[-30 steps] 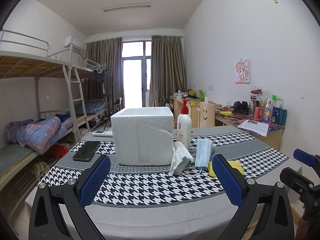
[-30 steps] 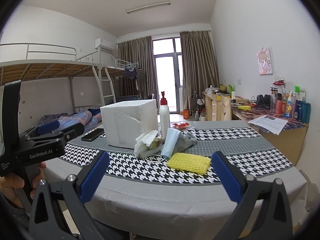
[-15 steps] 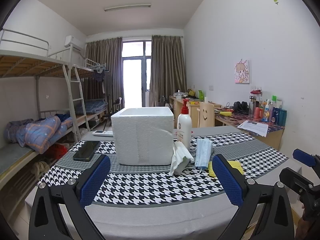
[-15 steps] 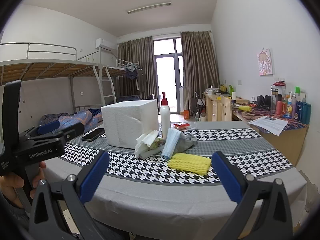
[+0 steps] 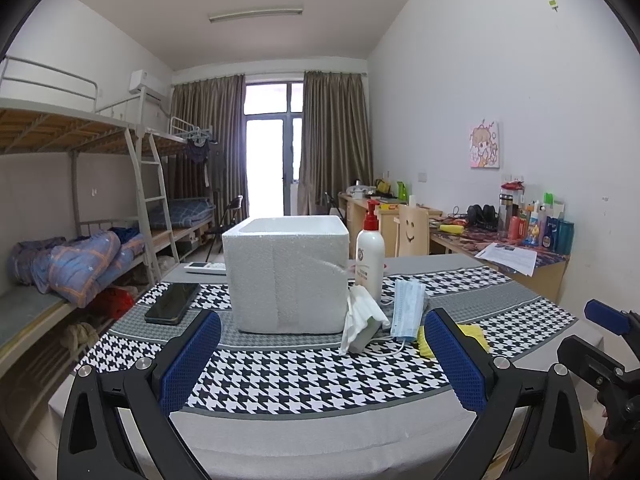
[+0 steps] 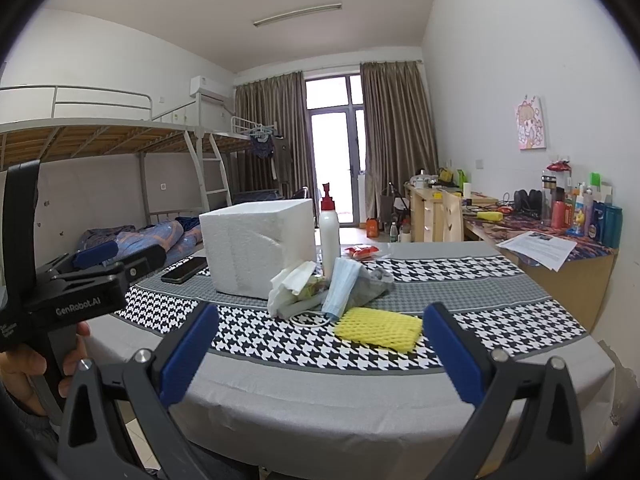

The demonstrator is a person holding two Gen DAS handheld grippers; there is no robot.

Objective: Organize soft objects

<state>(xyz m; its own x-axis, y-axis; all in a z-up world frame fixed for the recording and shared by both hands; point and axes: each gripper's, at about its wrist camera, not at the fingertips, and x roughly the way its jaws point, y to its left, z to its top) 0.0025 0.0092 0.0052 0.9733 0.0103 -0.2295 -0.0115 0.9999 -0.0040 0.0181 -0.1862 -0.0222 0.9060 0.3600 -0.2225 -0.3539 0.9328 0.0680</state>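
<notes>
A white foam box (image 5: 286, 274) (image 6: 258, 252) stands open-topped on the houndstooth tablecloth. Beside its right side lies a heap: white tissue (image 5: 362, 316) (image 6: 288, 286), a blue face mask (image 5: 408, 306) (image 6: 340, 286), a grey cloth (image 6: 374, 284) and a yellow foam net (image 6: 380, 326) (image 5: 476, 334). My left gripper (image 5: 322, 360) hovers open at the table's near edge, in front of the box. My right gripper (image 6: 320, 350) is open too, just short of the yellow net, nothing between its fingers.
A lotion pump bottle (image 5: 370, 258) (image 6: 329, 236) stands behind the heap. A black phone (image 5: 173, 308) lies left of the box, a white remote (image 5: 205, 267) behind it. A red packet (image 6: 362, 252) lies farther back. Bunk beds line the left, a cluttered desk (image 6: 560, 236) the right.
Almost nothing moved; the right wrist view has crept slightly closer to the table. Both grippers stay open.
</notes>
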